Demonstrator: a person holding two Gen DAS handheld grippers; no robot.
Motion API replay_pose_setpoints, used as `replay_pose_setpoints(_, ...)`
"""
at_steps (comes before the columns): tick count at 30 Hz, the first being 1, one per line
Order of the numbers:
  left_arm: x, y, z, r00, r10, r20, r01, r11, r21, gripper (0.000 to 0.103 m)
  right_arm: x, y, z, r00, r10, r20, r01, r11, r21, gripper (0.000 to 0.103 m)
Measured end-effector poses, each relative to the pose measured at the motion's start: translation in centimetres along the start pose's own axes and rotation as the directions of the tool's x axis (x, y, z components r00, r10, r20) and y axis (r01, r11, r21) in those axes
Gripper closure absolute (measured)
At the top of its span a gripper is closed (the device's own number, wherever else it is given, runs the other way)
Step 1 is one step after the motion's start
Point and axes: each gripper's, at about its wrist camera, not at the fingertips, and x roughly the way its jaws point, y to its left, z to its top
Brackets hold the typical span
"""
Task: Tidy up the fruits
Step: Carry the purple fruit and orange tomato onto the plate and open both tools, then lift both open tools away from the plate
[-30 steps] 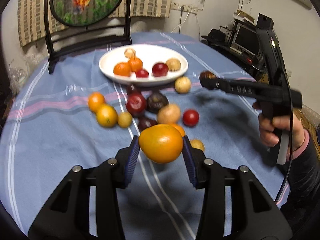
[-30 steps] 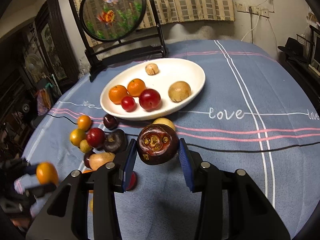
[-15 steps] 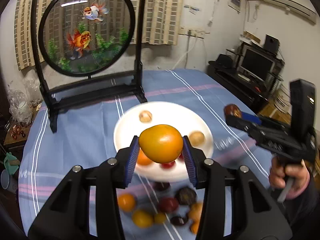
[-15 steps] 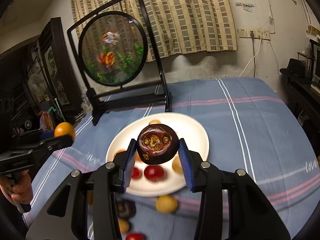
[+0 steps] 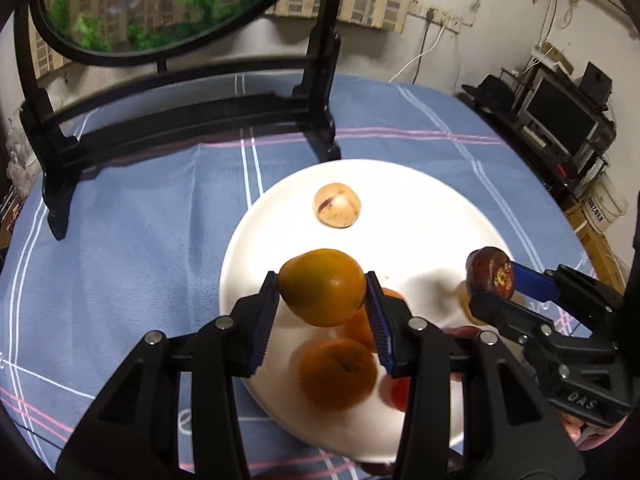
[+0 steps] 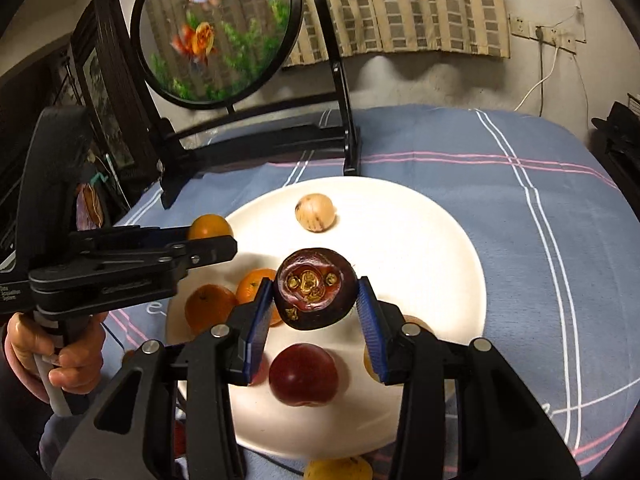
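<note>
1. While five fruits already lie on the white plate [image 6: 460,264], the left tongs [image 5: 322,294] grip an orange fruit [image 5: 322,286] above it.
2. Right tongs [image 6: 315,304] clamp a dark mangosteen [image 6: 315,288] over the plate; one yellow fruit [image 6: 338,470] waits beside its near rim.

Striped curtain [image 6: 400,4] on a pale wall [image 6: 440,80], dim room
</note>
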Motion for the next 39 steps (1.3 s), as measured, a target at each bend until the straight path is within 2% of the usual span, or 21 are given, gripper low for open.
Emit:
replay_pose_setpoints(6, 2.0, 0.5, -0.4, 0.999, 0.013, -0.040, -0.014, 1.000, -0.011, 0.059, 1.6, 0.1, -0.4, 0.999, 0.015, -0.048, -0.016, 1.000, -0.014, 0.057)
replay_pose_setpoints(7, 2.2, 0.5, -0.5, 0.999, 0.023, -0.045, -0.024, 1.000, -0.016, 0.055, 1.6, 0.2, -0.3, 0.999, 0.010, -0.043, -0.011, 1.000, -0.022, 0.052)
replay_pose_setpoints(8, 2.3, 0.5, -0.4, 0.998, 0.033, -0.048, -0.034, 0.999, -0.019, 0.037, 1.5, 0.3, -0.2, 0.999, 0.001, -0.041, -0.002, 1.000, -0.029, 0.048)
replay_pose_setpoints(9, 2.1, 0.5, -0.3, 0.997, 0.066, -0.033, -0.067, 0.998, -0.021, 0.030, 1.3, 0.4, -0.1, 0.999, -0.005, -0.037, 0.004, 0.999, -0.035, 0.048)
replay_pose_setpoints(12, -0.2, 0.3, 0.0, 0.997, 0.080, 0.020, -0.080, 0.997, -0.016, 0.027, -0.4, 0.5, 0.1, 1.000, 0.006, -0.012, -0.006, 1.000, -0.028, 0.048)
replay_pose_setpoints(16, -5.8, -0.7, -1.2, 0.989, 0.104, 0.105, -0.106, 0.994, 0.013, 0.011, -4.7, 0.9, -0.4, 0.999, 0.032, 0.039, -0.030, 0.999, -0.035, 0.048)
replay_pose_setpoints(19, -9.6, -1.6, -4.0, 0.981, 0.121, 0.153, -0.127, 0.991, 0.031, 0.010, -6.8, 1.3, -2.2, 0.999, 0.035, 0.036, -0.033, 0.998, -0.050, 0.048)
replay_pose_setpoints(24, -13.5, -2.2, -11.4, 0.984, 0.099, 0.146, -0.098, 0.995, -0.016, 0.006, -8.7, 2.7, -6.6, 1.000, 0.023, -0.006, -0.024, 0.994, -0.108, 0.048)
replay_pose_setpoints(27, -15.2, -3.5, -16.1, 0.981, 0.112, 0.161, -0.108, 0.994, -0.033, 0.006, -9.5, 3.4, -9.3, 0.998, 0.051, -0.038, -0.055, 0.989, -0.136, 0.048)
replay_pose_setpoints(30, -16.1, -5.0, -20.1, 0.971, 0.149, 0.186, -0.149, 0.989, -0.014, 0.006, -9.8, 3.6, -11.4, 0.995, 0.077, -0.066, -0.085, 0.988, -0.130, 0.048)
replay_pose_setpoints(32, -16.5, -6.1, -22.6, 0.970, 0.148, 0.191, -0.152, 0.988, 0.006, 0.006, -9.8, 3.9, -12.0, 0.993, 0.083, -0.086, -0.094, 0.986, -0.135, 0.048)
replay_pose_setpoints(36, -17.0, -7.1, -24.9, 0.977, 0.097, 0.191, -0.099, 0.995, 0.000, 0.006, -9.3, 4.7, -13.1, 0.988, 0.078, -0.135, -0.100, 0.981, -0.164, 0.048)
replay_pose_setpoints(39, -16.8, -7.3, -24.9, 0.977, 0.090, 0.193, -0.092, 0.996, 0.005, 0.006, -8.7, 5.3, -13.6, 0.984, 0.069, -0.165, -0.099, 0.978, -0.182, 0.050)
